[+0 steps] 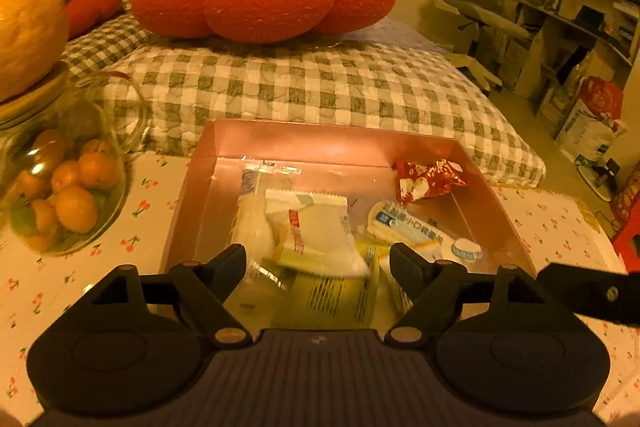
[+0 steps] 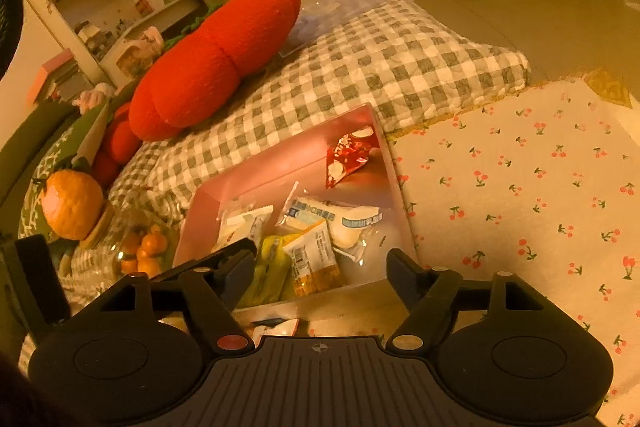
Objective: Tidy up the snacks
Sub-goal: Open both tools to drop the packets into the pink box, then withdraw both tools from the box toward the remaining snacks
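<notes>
Cherry-print tabletop (image 2: 520, 187) beside a checked quilt (image 1: 320, 87), with a pink box (image 1: 496, 203) of snacks on it.

The left gripper (image 1: 318, 261) and the right gripper (image 2: 322, 261) both hover at the box's near edge, fingers apart, nothing between them. Inside lie white snack packets (image 1: 316, 227), a yellow packet (image 2: 272, 267) and a red packet (image 1: 430, 179) in the far corner. A glass jar of small oranges (image 1: 68, 187) stands left of the box.

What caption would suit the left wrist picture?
Open left hand-held gripper poised over a pink box of wrapped snacks on a cherry-print tablecloth.
</notes>
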The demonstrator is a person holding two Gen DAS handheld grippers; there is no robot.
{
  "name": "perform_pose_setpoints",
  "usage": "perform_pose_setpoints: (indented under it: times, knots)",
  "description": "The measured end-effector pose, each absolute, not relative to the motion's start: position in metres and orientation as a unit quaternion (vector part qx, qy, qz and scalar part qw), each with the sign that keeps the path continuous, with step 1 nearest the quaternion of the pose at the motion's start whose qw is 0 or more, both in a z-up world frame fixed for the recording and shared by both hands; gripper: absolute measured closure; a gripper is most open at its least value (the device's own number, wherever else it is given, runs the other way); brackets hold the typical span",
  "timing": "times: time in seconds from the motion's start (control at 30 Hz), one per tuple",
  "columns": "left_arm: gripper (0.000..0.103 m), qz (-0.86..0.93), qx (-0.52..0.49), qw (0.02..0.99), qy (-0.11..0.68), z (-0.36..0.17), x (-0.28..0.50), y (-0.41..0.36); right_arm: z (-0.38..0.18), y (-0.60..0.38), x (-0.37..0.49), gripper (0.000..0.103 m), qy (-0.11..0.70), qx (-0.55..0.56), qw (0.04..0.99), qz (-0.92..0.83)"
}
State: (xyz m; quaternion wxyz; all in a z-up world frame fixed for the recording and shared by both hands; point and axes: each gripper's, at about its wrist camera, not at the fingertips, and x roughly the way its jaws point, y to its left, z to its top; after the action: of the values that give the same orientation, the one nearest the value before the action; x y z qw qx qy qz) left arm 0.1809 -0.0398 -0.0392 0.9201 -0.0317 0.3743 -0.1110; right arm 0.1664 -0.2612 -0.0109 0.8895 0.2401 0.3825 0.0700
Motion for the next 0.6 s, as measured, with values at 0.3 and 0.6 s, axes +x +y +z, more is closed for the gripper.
perform_pose_setpoints:
  times: [0.3,0.6]
  knots:
    - [0.015,-0.104,-0.037,0.917,0.383,-0.025,0.151,-0.029,0.001,-0.261,0.146,0.019,0.389,0.224,0.892,0.063]
    - [0.009,-0.085,-0.036,0.912,0.4,-0.015,0.125,-0.019,0.009,-0.255,0.122,0.015,0.4,0.2,0.892,0.064]
